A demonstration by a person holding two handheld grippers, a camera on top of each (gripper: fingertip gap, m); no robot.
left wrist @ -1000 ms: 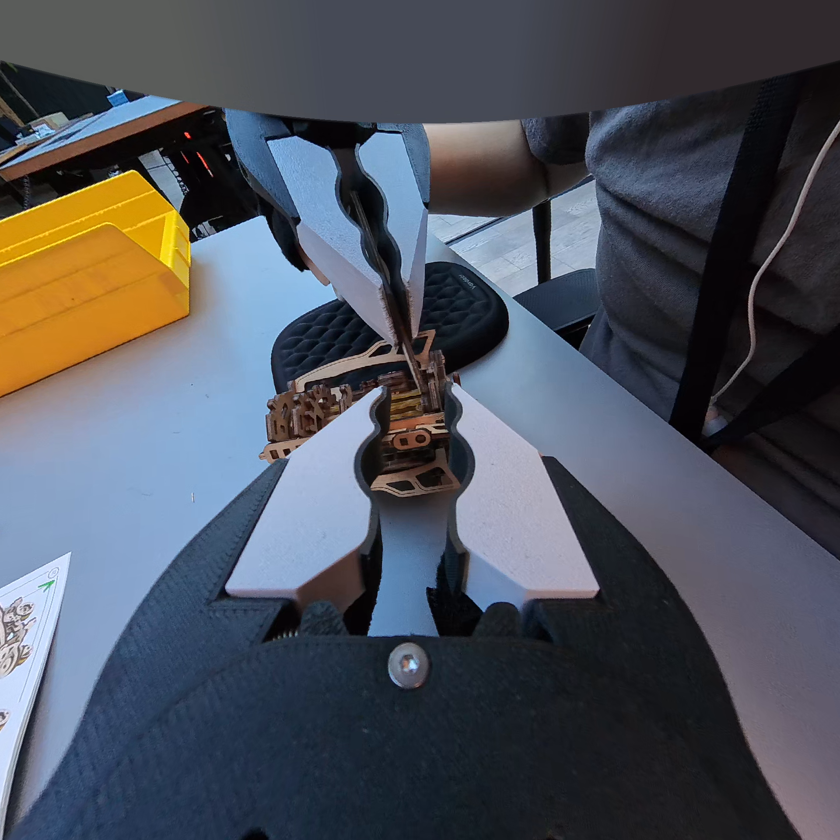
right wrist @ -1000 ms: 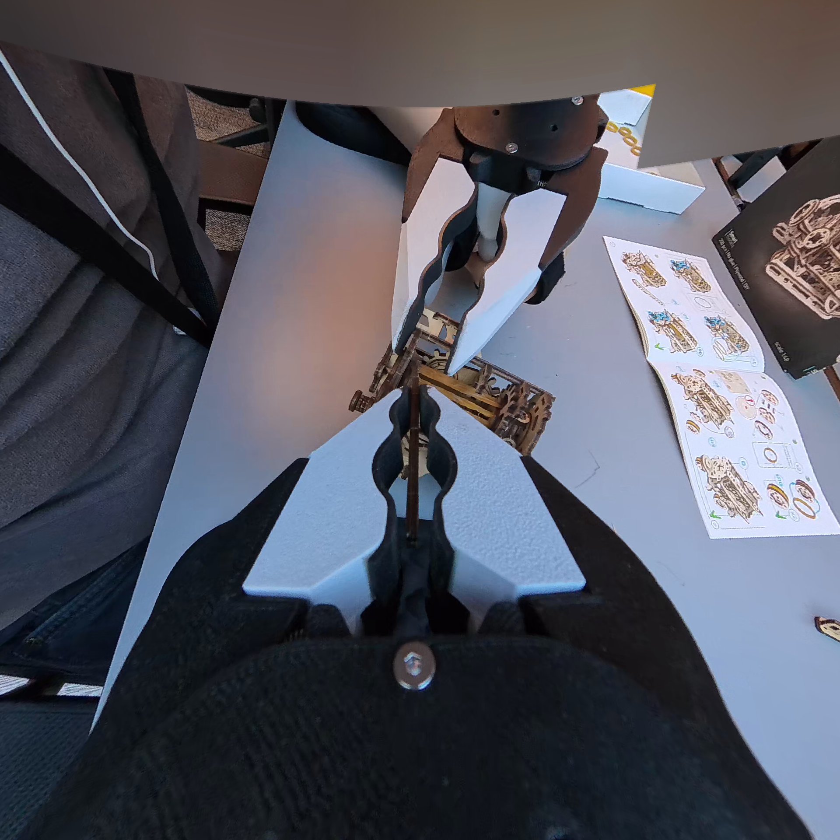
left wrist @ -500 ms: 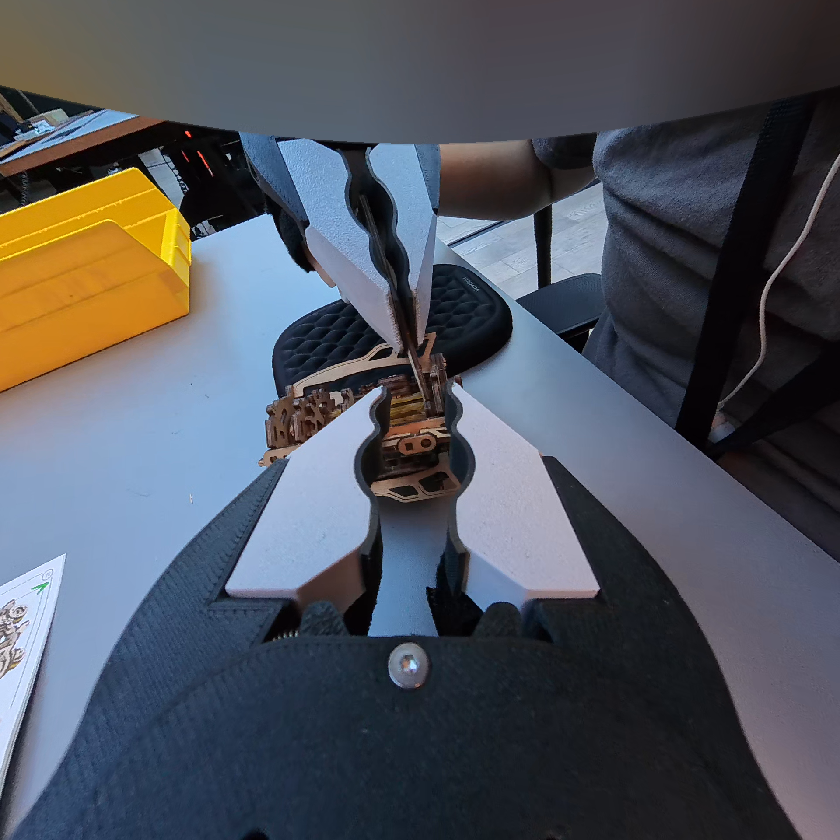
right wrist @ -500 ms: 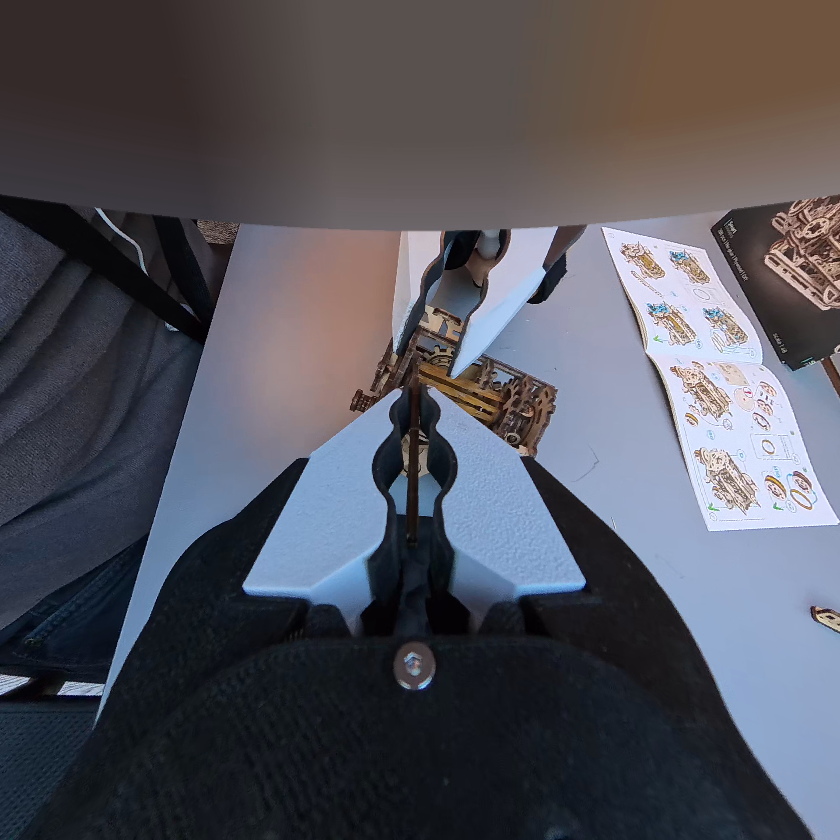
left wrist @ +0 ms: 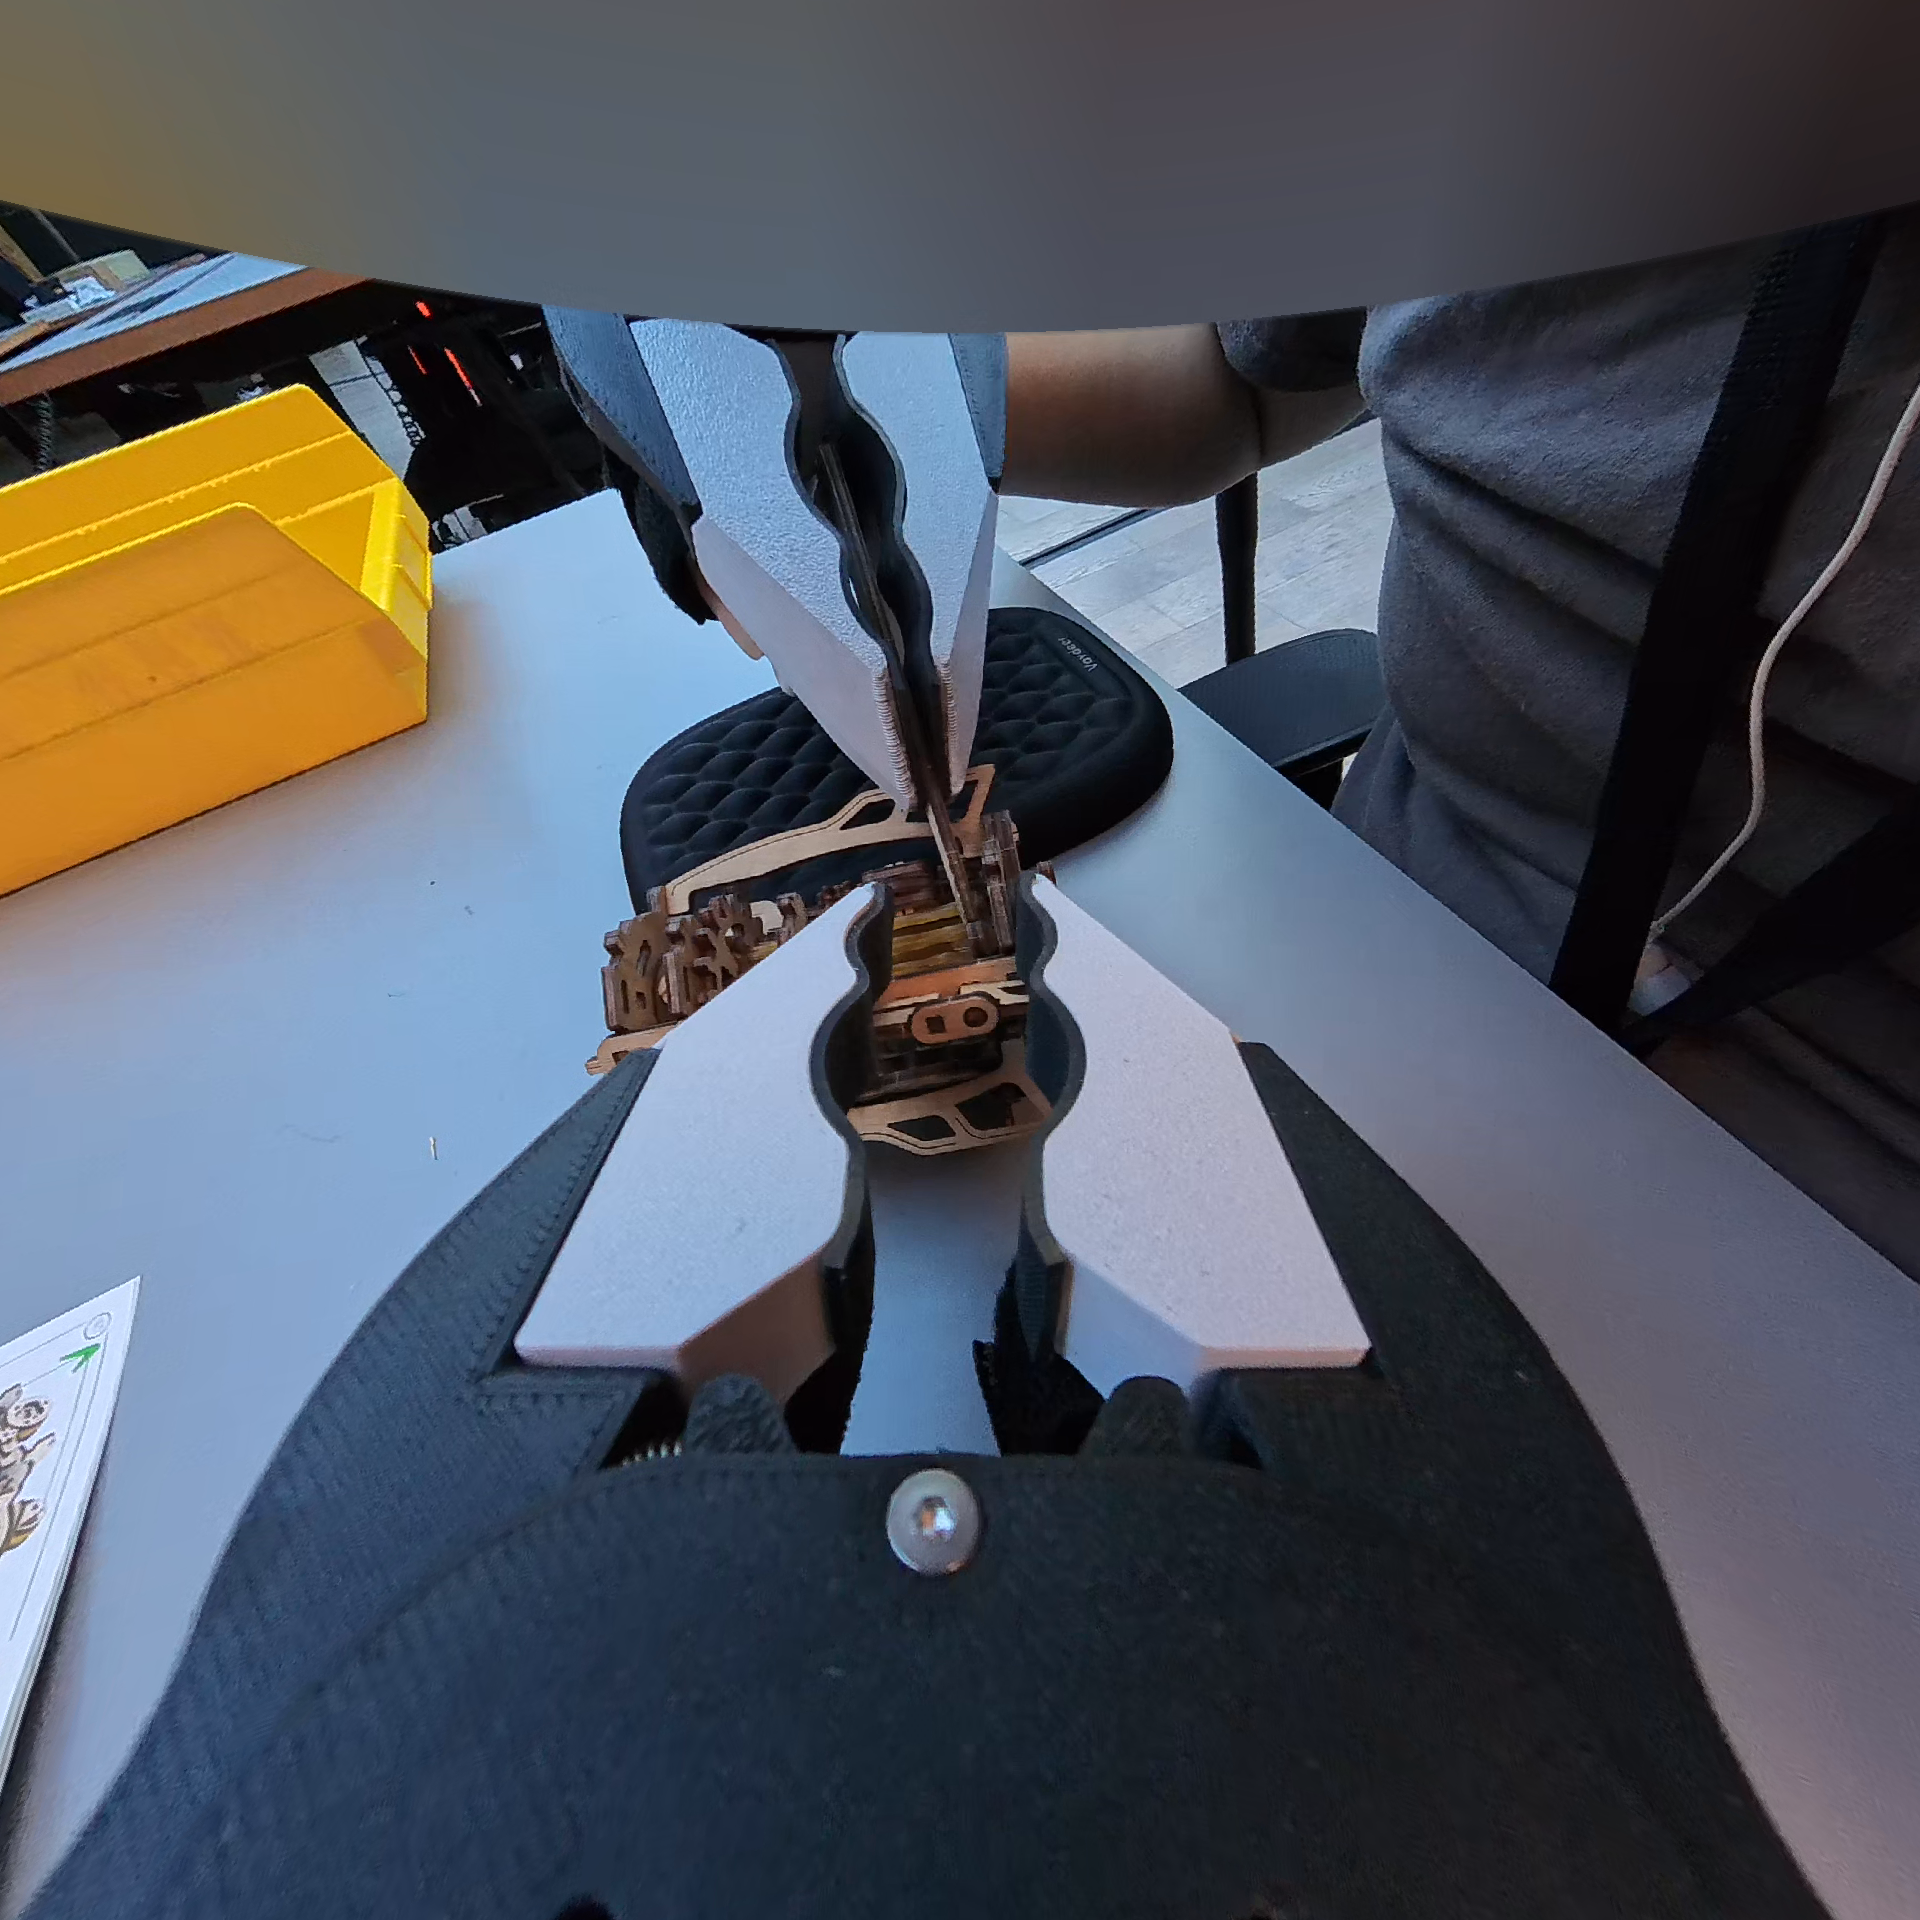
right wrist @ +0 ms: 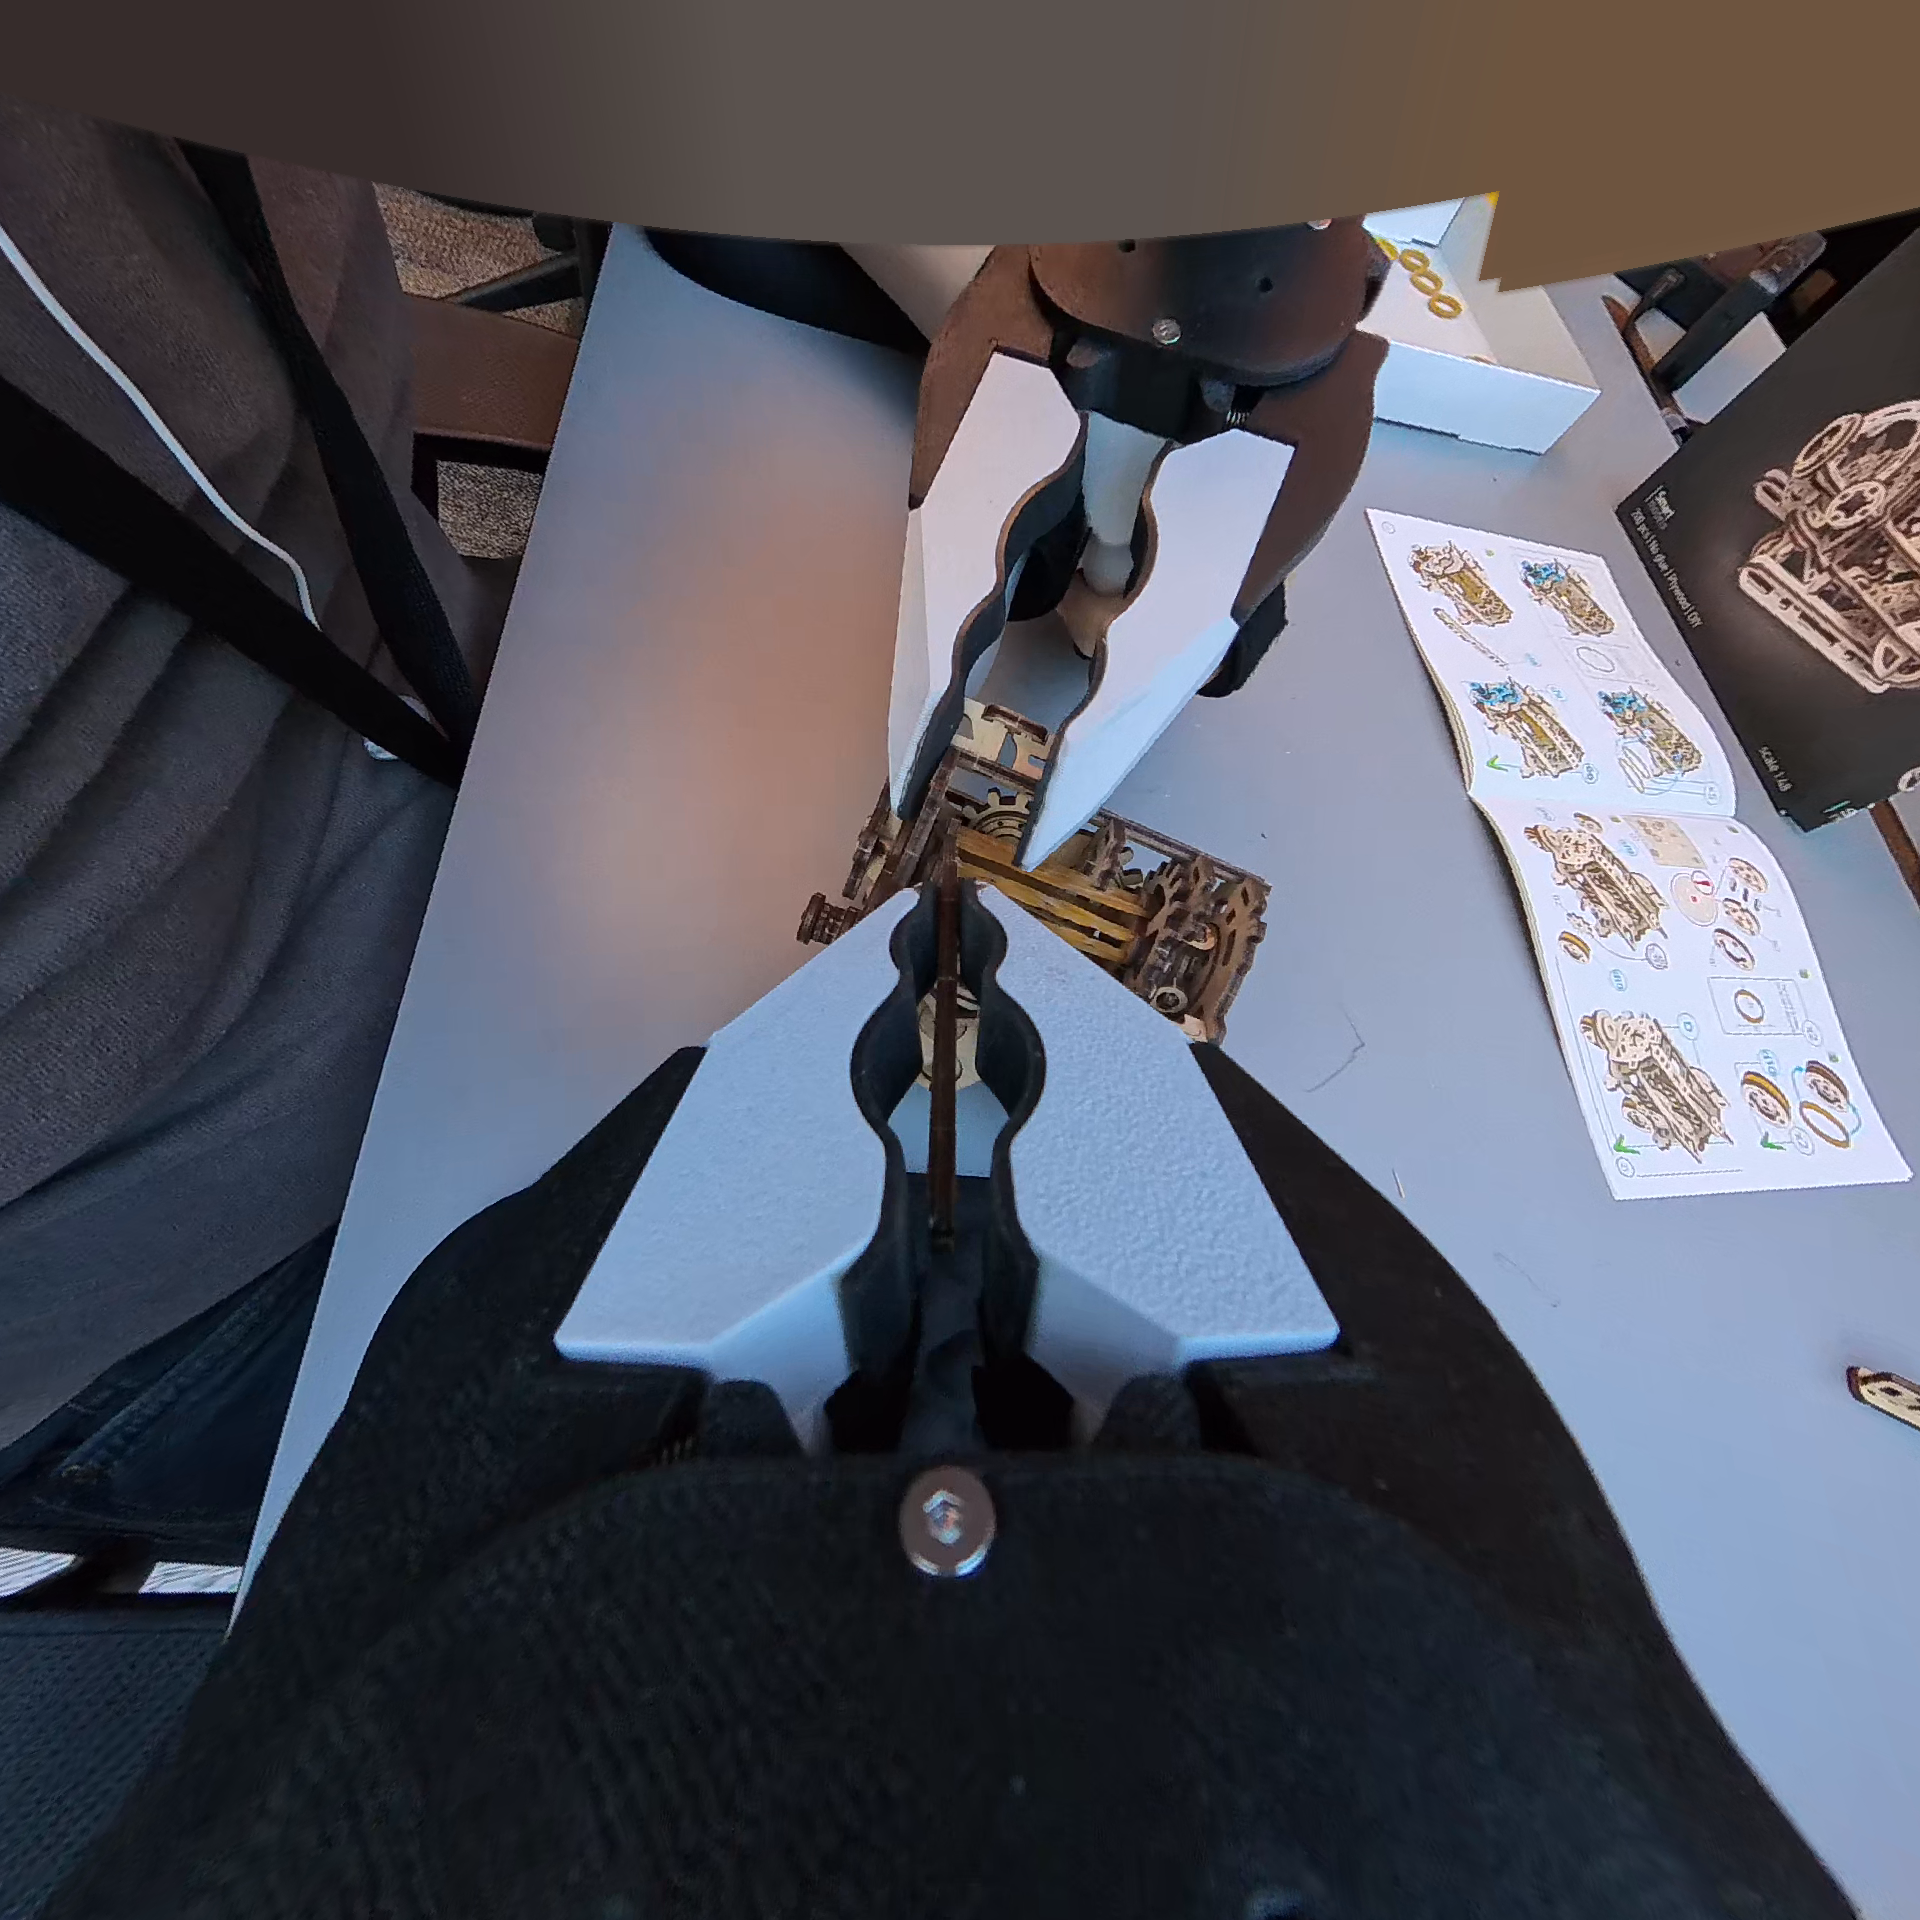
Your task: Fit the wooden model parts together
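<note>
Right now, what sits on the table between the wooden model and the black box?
An open instruction booklet lies between the wooden model and the black box, in the right wrist view.

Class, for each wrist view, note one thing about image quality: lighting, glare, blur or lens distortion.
Left wrist view: the table edge bows from the wide lens; a smooth blurred patch covers the top. Right wrist view: a warm orange glow tints the table; the booklet and model look sharp; the top is blurred too.

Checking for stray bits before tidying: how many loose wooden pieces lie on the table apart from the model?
1: a small loose wooden piece at the right edge of the table, partly cut off. Others may be hidden.
</note>
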